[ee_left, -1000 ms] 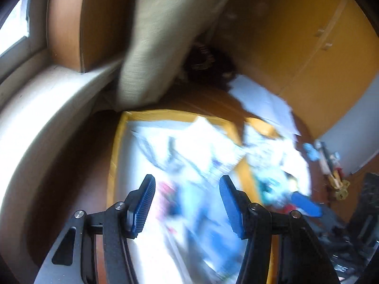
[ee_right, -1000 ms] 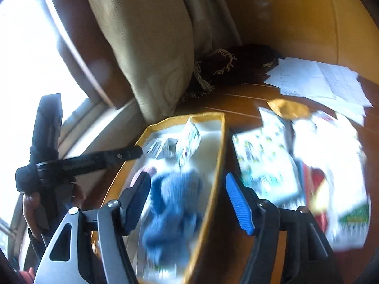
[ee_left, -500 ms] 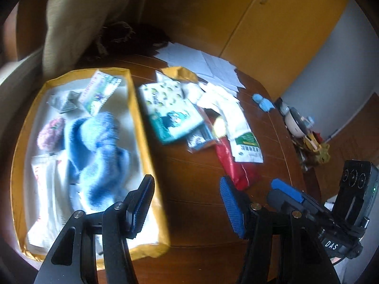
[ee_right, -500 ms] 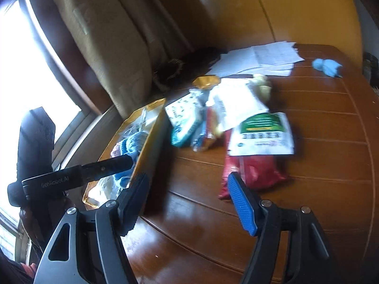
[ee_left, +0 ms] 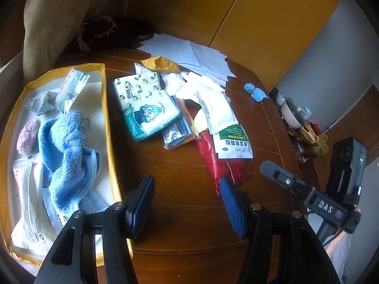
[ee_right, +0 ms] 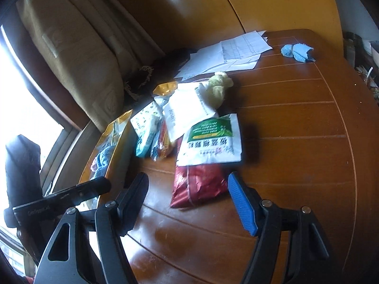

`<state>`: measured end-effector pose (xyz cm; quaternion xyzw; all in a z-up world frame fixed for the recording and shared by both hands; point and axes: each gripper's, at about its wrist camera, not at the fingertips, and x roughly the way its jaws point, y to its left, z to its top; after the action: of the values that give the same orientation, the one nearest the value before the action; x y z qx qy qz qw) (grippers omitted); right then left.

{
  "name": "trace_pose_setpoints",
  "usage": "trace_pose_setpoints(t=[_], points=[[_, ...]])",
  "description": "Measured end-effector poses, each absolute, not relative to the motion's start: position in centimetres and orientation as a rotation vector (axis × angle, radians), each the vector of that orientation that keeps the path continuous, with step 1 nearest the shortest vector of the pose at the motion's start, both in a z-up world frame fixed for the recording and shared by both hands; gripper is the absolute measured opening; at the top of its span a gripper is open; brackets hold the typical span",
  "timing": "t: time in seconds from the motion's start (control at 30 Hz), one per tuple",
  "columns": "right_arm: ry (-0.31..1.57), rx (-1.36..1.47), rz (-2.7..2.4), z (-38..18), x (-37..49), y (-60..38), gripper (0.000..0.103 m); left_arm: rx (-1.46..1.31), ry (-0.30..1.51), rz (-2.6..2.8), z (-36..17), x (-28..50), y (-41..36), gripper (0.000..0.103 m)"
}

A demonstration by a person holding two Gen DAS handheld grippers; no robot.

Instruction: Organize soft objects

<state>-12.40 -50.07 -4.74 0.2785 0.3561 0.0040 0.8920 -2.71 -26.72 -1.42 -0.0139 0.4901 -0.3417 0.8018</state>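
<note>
The table was of brown wood, smooth and glossy with thin pale lines. The blue towel in the yellow tray was thick rough terry cloth. The red bag looked like shiny crinkled plastic film. The white sheets were matt paper. The curtain was coarse beige woven cloth. The cabinet doors were smooth yellow wood.

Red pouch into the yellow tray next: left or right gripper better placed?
Right, probably. The right gripper is open with the red pouch lying just ahead between its fingers. The left gripper, also open, faces bare table beside the yellow tray, pouch off to its side.
</note>
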Motion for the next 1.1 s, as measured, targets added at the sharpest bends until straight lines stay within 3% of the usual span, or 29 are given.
trace_pose_setpoints(t=[0.67,0.83,0.93,1.0,1.1], points=[[0.831,0.754,0.006,-8.5,-6.5,-56.0,0.069,-0.232,1.187,-0.784,-3.7,6.8,-35.1,0.060],[0.833,0.768,0.042,-8.7,-6.2,-55.7,0.060,-0.239,1.215,-0.781,-4.4,7.5,-36.5,0.056],[0.854,0.769,0.039,-9.1,-5.9,-55.3,0.047,-0.218,1.229,-0.772,-4.9,7.5,-37.3,0.046],[0.852,0.775,0.039,-9.1,-5.9,-55.2,0.046,-0.225,1.244,-0.765,-5.5,7.8,-37.4,0.031],[0.839,0.759,0.032,-8.8,-6.1,-55.0,0.036,-0.263,1.240,-0.760,-5.7,7.8,-36.9,0.018]])
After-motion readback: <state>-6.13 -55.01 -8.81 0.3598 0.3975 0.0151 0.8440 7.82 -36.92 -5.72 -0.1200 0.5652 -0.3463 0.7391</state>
